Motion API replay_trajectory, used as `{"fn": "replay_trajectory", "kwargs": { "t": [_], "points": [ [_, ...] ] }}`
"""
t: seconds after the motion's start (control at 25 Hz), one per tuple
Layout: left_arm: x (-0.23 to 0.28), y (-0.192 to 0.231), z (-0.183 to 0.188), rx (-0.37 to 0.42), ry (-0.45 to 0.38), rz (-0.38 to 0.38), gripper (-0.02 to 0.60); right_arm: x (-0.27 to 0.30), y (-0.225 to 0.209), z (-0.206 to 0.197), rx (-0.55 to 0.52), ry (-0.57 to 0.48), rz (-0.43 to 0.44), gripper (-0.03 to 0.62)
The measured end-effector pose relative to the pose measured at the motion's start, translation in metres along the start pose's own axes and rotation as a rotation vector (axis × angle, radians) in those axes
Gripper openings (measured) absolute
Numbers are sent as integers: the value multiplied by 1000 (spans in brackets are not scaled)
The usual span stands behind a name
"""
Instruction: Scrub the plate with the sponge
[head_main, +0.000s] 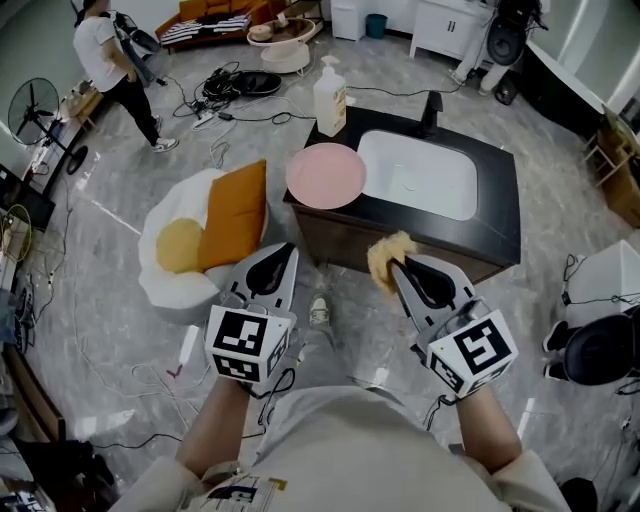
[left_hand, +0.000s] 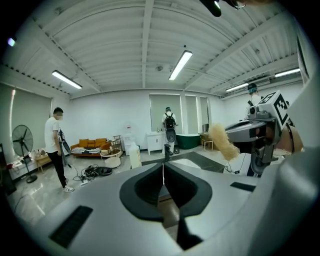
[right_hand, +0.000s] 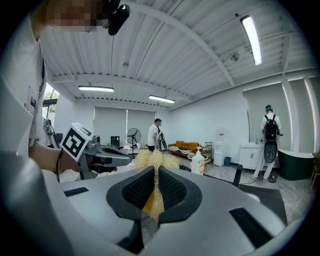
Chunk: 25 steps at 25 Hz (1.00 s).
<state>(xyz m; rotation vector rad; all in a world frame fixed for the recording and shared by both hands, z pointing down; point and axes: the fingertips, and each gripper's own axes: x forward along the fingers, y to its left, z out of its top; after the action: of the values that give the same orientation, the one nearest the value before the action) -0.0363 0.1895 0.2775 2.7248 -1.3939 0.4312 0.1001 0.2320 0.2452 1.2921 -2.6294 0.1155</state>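
While right gripper (head_main: 398, 265) jaws clamp sponge (head_main: 383, 256), long axis tilted crosswise at tips, left gripper (head_main: 289, 248) jaws closed, empty.

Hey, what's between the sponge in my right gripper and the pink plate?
Nothing loose. In the head view, only the front edge of the dark counter separates the sponge from the plate.

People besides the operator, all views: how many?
2. A person in a white shirt near the orange sofa; a person wearing a black backpack by the white cabinet. Others possibly hidden.
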Motion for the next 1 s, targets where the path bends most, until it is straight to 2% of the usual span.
{"fn": "replay_trajectory", "kwargs": {
  "t": [0.2,0.48,0.64,0.72,0.88,1.0],
  "points": [
    [46,51,-14,-31,67,-9,23,66,-23,-13,49,70,17,48],
    [122,129,-44,-127,170,-29,25,169,-58,-27,88,179,22,48],
    [166,162,-77,-196,253,-77,31,229,-82,-60,103,263,12,48],
    [186,179,-89,-210,270,-79,43,254,-95,-81,136,308,0,48],
    [225,202,-117,-222,325,-109,109,297,-115,-115,186,388,-9,48],
    [248,215,-141,-248,376,-131,120,326,-122,-132,197,435,-8,48]
  ]
}}
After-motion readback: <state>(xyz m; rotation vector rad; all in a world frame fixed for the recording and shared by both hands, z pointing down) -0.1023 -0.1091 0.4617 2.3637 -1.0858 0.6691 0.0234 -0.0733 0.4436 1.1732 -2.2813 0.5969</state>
